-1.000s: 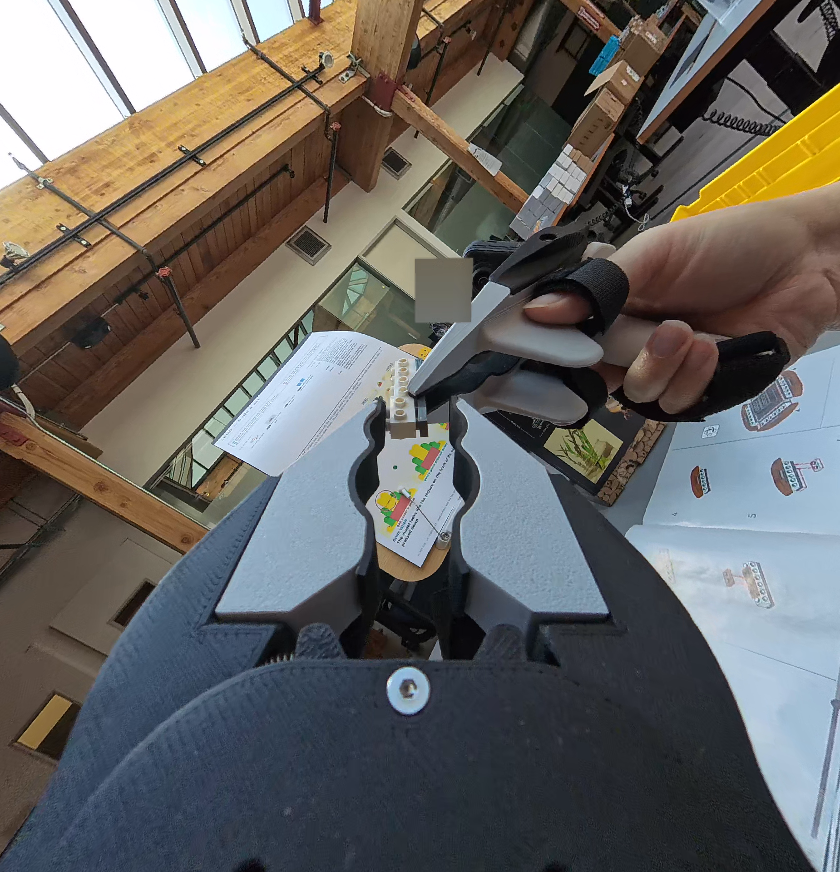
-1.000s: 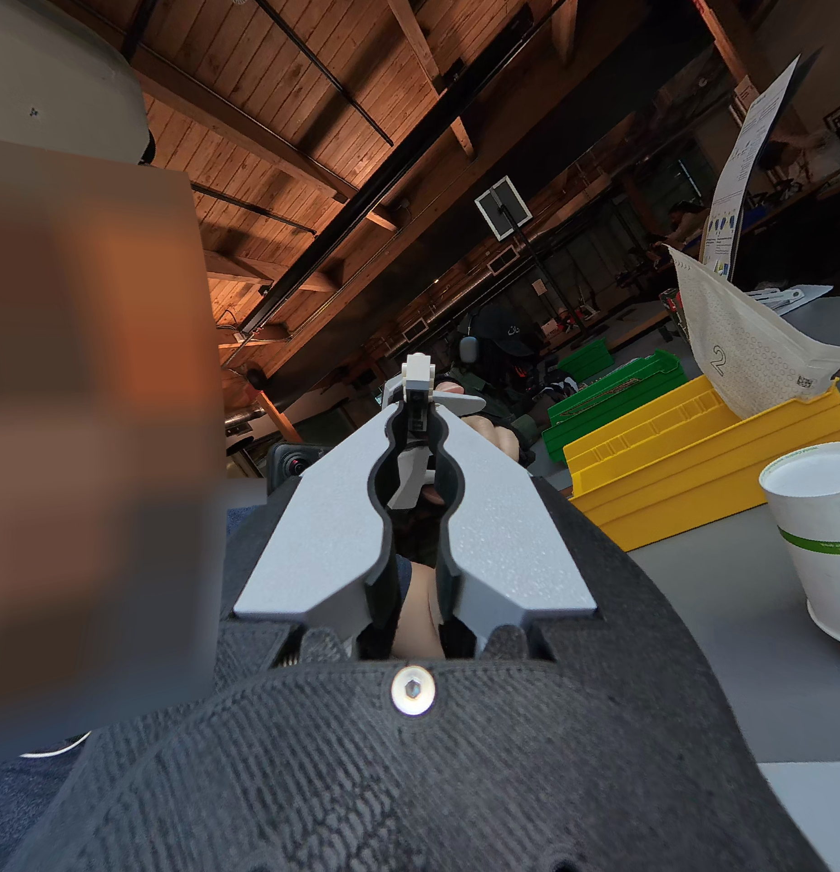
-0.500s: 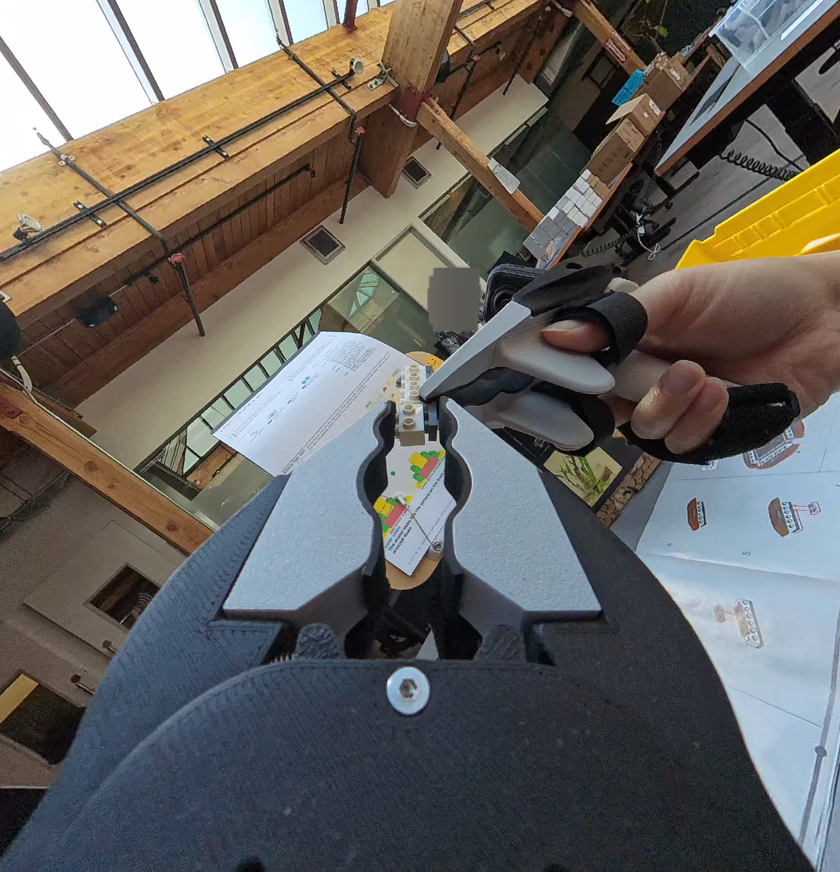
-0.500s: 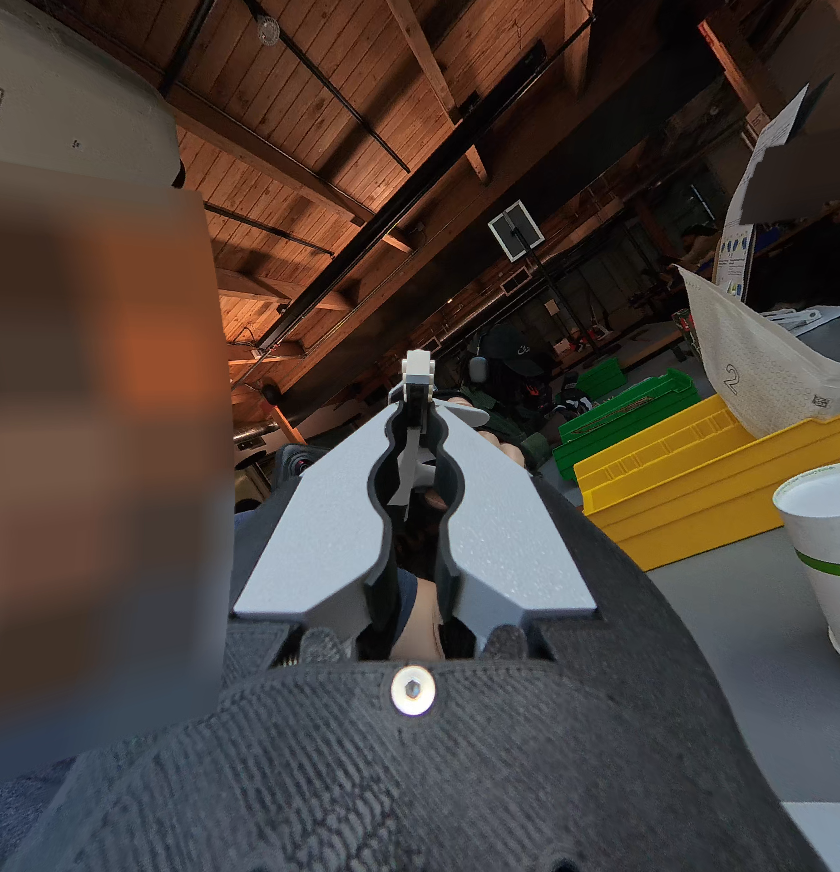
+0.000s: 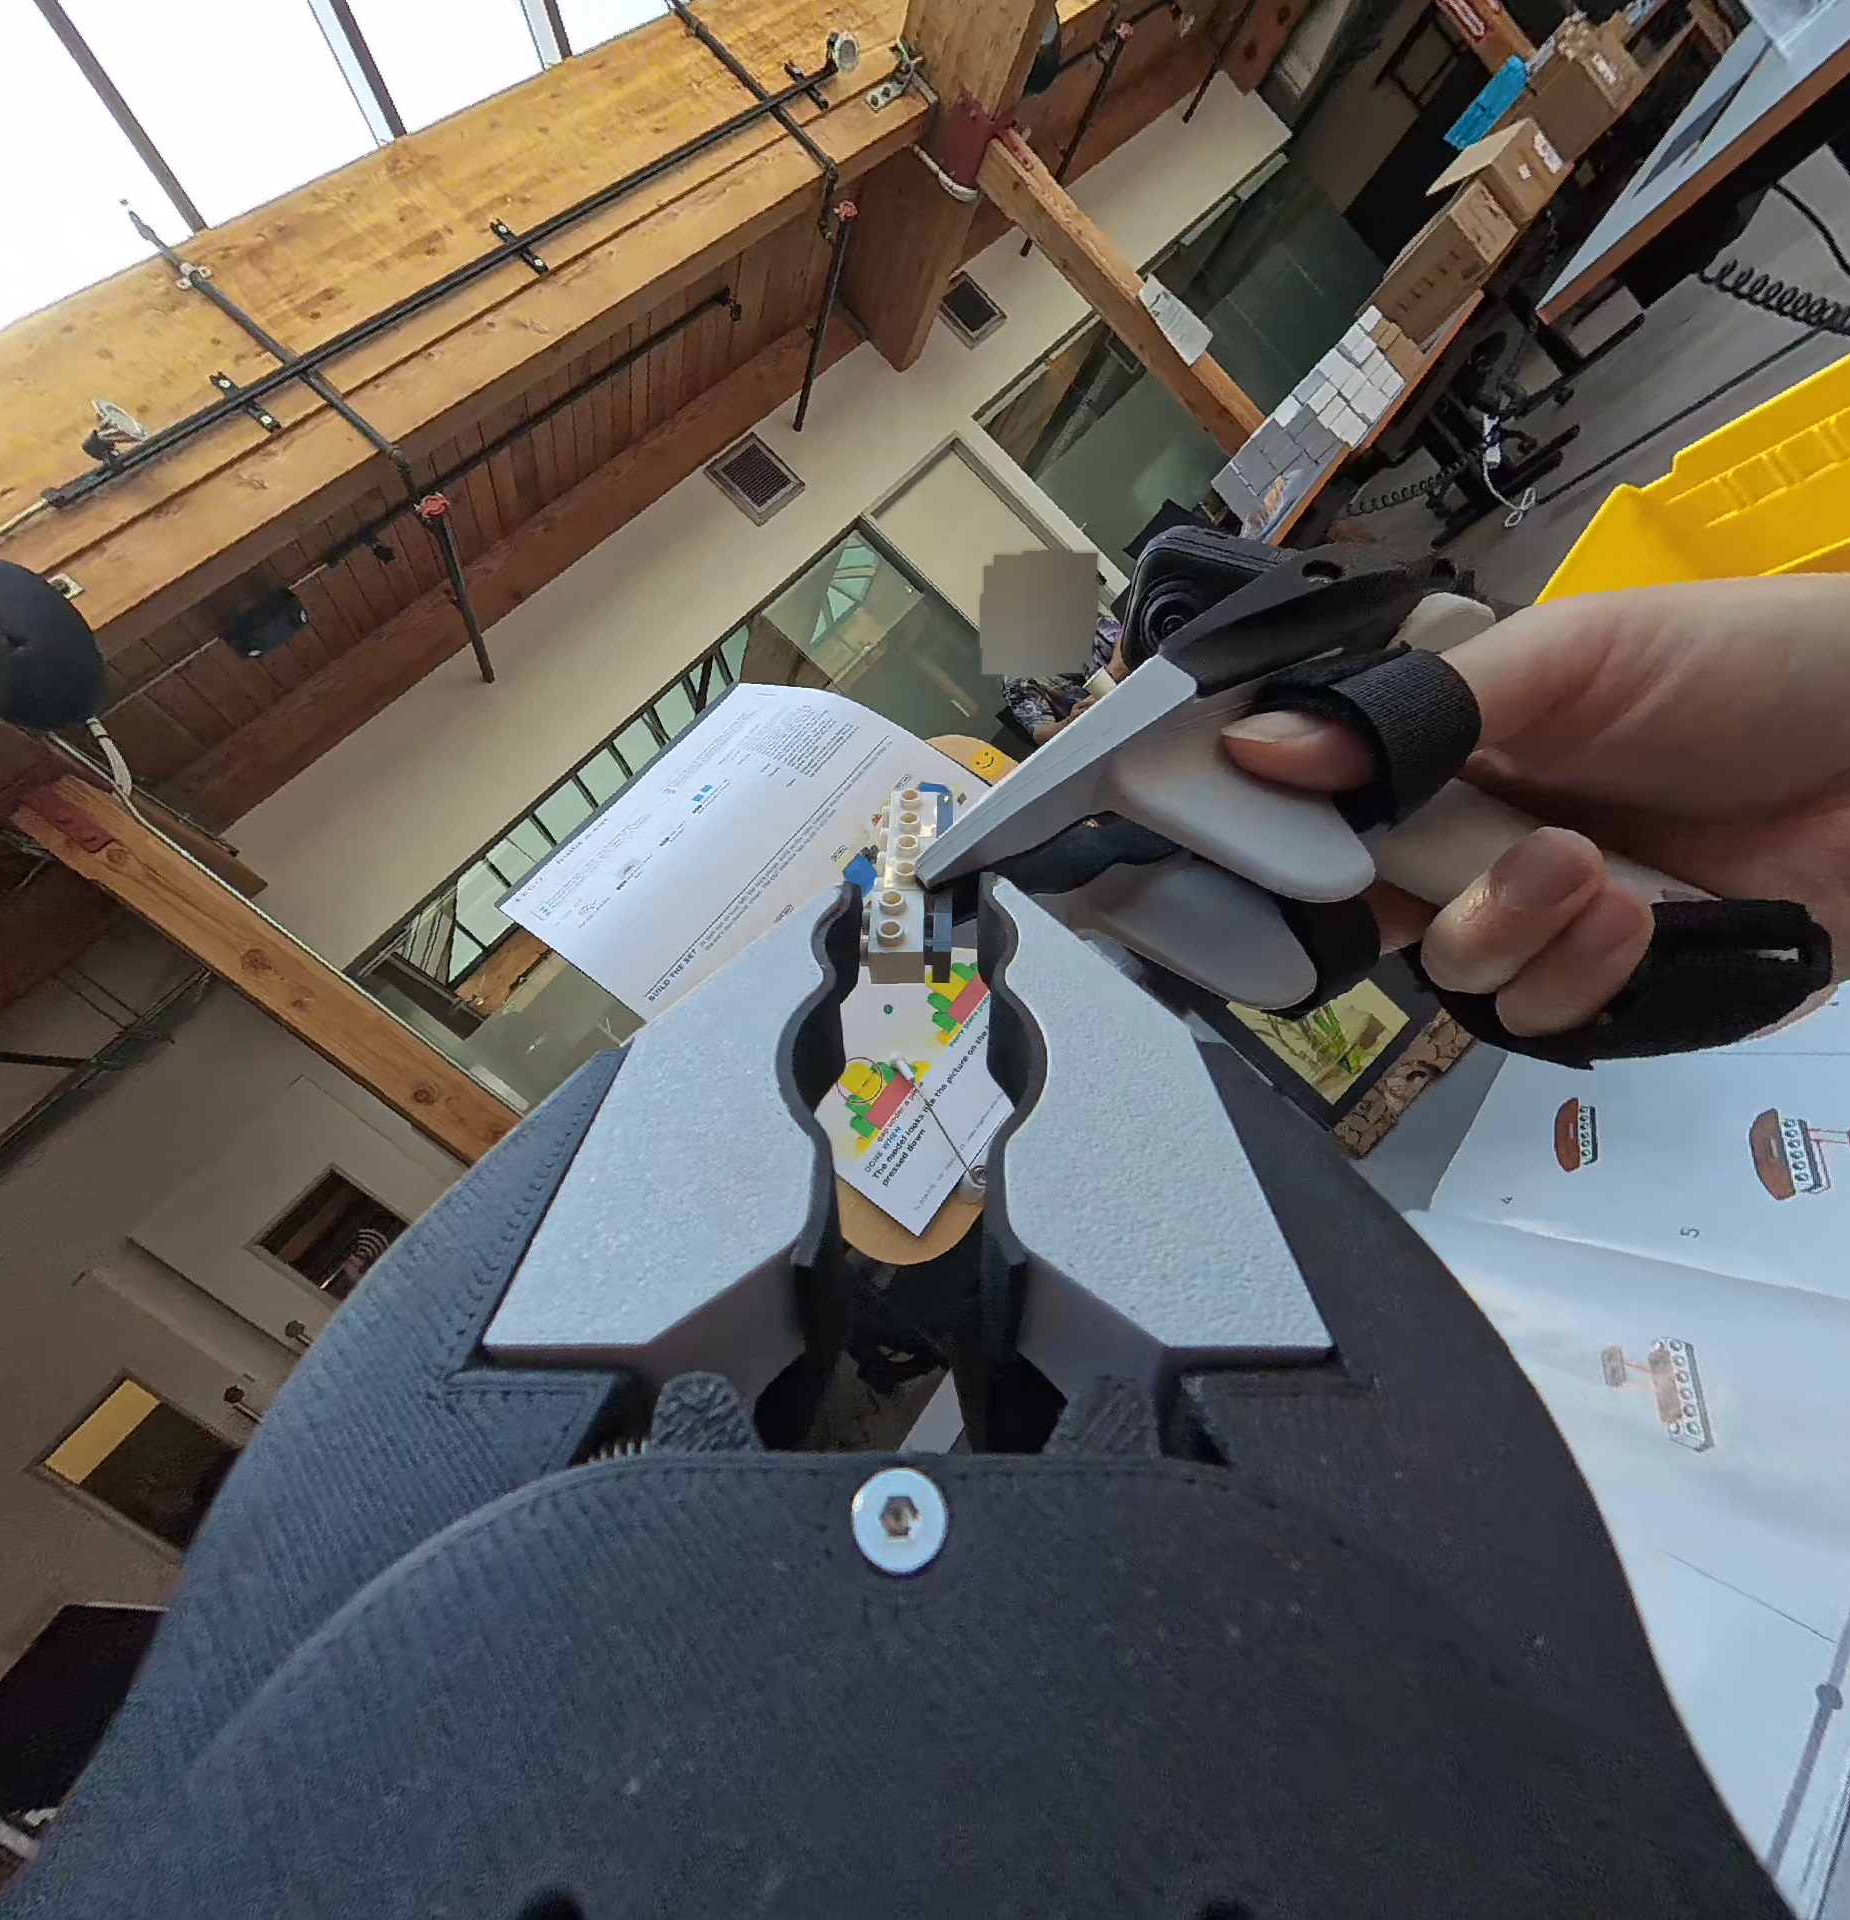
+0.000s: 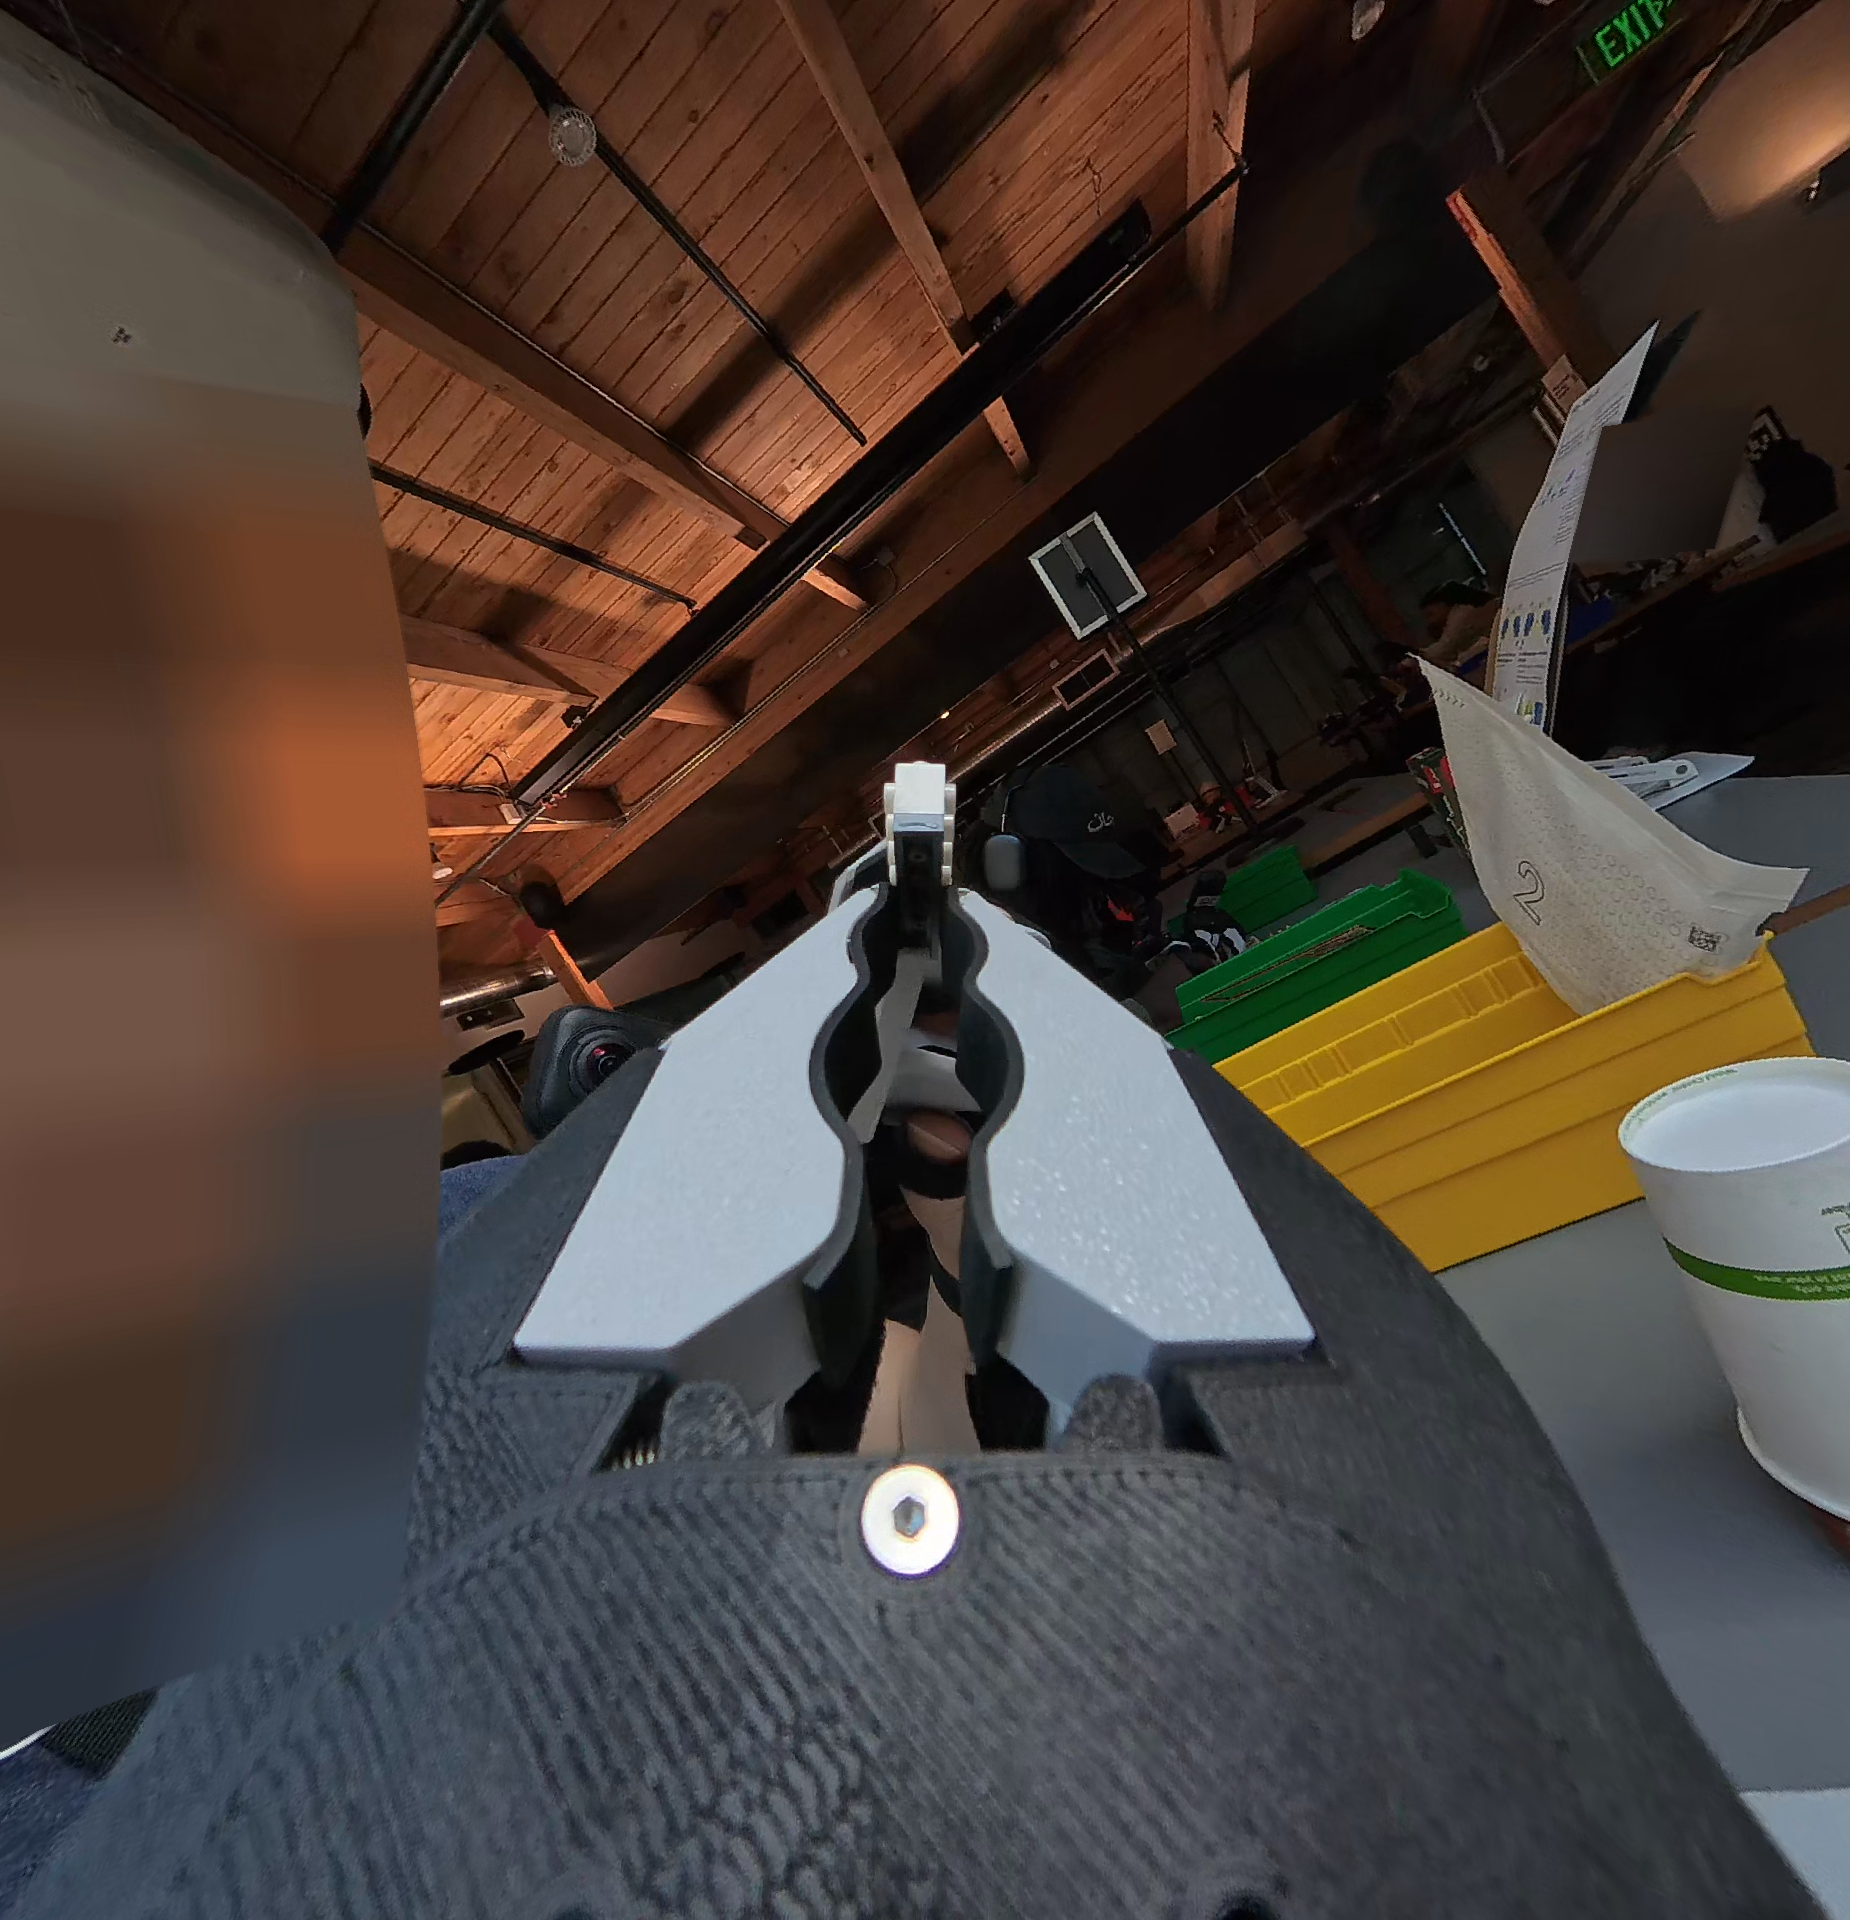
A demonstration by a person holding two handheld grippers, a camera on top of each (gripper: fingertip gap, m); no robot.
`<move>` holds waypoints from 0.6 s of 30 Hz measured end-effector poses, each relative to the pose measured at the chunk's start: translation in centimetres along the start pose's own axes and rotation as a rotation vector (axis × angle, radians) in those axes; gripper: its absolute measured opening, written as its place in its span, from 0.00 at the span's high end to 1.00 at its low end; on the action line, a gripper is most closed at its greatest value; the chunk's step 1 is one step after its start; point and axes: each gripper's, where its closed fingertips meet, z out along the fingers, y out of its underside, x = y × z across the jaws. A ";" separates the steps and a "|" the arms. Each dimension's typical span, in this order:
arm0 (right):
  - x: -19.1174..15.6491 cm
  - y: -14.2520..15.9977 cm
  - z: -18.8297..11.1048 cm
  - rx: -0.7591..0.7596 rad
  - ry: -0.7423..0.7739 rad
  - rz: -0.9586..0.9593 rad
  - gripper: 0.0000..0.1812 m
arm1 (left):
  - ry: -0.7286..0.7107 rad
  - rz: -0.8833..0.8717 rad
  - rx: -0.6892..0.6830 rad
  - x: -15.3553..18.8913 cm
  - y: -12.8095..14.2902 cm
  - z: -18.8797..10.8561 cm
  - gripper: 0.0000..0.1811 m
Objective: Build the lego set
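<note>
Build at an early stage: left hand-held gripper [image 5: 916, 914] clamps a tan studded plate [image 5: 897, 883] aloft, right hand-held gripper [image 6: 916, 904] pinches a small dark piece [image 6: 919, 868] against it, joint apparently unseated; most steps remain.

left tool [image 5: 916, 914]: clamped | right tool [image 6: 916, 894]: clamped, tips meeting

A grey table [image 6: 1586, 1621] carries a white paper cup [image 6: 1773, 1247] at three o'clock, yellow bins [image 6: 1503, 1081] at two o'clock and green bins [image 6: 1316, 956] beyond.
</note>
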 end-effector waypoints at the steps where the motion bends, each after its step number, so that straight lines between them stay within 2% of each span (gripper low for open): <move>1: 0.1 0.0 0.0 -0.002 0.000 0.001 0.97 | -0.004 0.021 -0.005 0.0 0.0 0.0 0.89; 3: 0.1 0.0 -0.1 0.000 -0.005 0.009 0.97 | 0.006 0.036 -0.007 0.3 0.0 0.0 0.87; 9: -0.4 0.3 0.2 -0.016 -0.047 0.025 0.97 | 0.061 -0.046 0.036 0.1 -0.6 -0.5 0.90; 14: -1.0 0.2 0.2 0.002 -0.115 0.071 0.97 | 0.040 -0.042 0.059 0.1 -1.1 -0.5 0.90; 18: -1.1 0.1 0.2 0.010 -0.114 0.042 0.97 | 0.039 -0.092 0.064 0.0 -1.2 -0.5 0.90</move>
